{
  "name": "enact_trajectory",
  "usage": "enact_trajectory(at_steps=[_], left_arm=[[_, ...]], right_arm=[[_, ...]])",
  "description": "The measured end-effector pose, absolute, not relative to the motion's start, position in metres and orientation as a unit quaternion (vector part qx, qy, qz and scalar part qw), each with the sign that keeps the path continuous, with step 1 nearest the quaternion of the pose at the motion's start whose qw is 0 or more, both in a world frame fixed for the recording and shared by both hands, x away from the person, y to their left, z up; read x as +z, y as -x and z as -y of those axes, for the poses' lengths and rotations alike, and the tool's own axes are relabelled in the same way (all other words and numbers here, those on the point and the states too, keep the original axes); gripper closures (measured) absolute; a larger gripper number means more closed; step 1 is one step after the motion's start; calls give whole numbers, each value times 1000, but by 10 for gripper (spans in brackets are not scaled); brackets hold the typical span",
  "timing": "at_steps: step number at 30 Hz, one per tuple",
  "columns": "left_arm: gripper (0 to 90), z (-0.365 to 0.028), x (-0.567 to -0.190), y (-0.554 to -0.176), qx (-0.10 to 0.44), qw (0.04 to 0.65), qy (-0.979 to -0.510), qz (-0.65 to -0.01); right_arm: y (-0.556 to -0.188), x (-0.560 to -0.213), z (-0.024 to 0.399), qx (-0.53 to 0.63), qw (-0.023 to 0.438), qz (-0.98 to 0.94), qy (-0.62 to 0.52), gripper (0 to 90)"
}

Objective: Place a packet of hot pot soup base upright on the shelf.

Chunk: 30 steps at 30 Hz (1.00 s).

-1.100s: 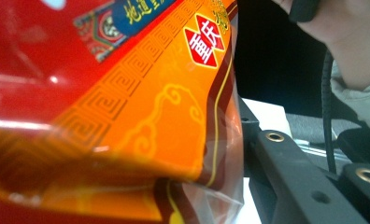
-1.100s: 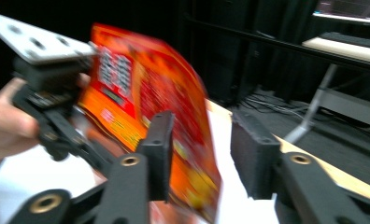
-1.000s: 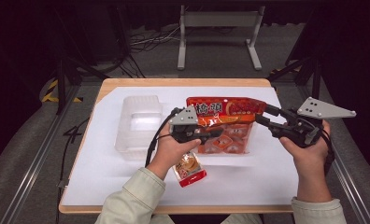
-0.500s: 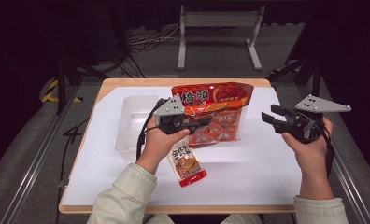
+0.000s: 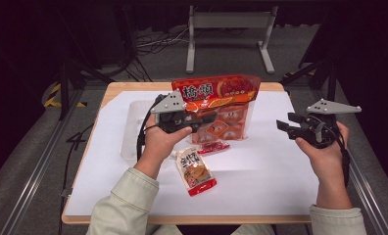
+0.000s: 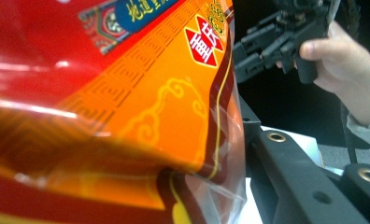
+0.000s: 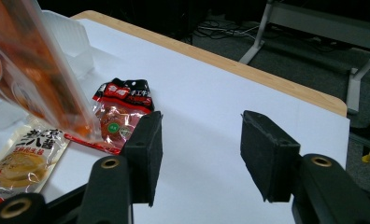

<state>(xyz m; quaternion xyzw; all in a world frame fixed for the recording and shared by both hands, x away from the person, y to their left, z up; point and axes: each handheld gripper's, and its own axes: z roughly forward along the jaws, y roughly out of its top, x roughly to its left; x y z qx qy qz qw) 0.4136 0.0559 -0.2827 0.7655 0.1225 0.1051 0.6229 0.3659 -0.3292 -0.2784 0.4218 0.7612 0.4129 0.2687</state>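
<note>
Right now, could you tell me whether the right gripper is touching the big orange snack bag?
Apart. The high view shows white table between the right gripper and the big orange snack bag, which the left gripper holds.

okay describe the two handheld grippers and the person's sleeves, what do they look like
Both are black pistol-style tools. The left gripper and the right gripper each carry a grey three-cornered plate on top. The fingers are flat black blocks with brass-ringed holes in the arms behind them. A black cable loops from the left one. The sleeves are pale, light-coloured cloth.

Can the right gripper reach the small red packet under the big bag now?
Probably yes. The right gripper is open with nothing between its jaws, bare table lies before it, and the small red packet lies exposed beside the lifted big bag.
</note>
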Motion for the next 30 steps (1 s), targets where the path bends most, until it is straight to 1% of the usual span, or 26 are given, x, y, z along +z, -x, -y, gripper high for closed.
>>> enact_trajectory(at_steps=[5, 13, 15, 22, 27, 30], left_arm=[[713, -65, -272, -419, 122, 615, -768, -130], [712, -72, -264, -427, 134, 605, -773, -137], [713, -78, -262, -432, 143, 602, -771, -150], [712, -96, -268, -449, 154, 600, -762, -189], [712, -110, -272, -459, 178, 595, -759, -196], [712, -116, -273, -461, 183, 588, -762, -199]], right_arm=[[-367, -280, 331, 413, 267, -761, -424, 493], [-367, -282, 331, 411, 267, -760, -428, 486], [-367, -282, 331, 411, 267, -759, -429, 486], [-369, -285, 331, 418, 259, -758, -428, 488], [-371, -287, 330, 419, 255, -758, -429, 489], [-371, -287, 330, 420, 253, -758, -429, 492]])
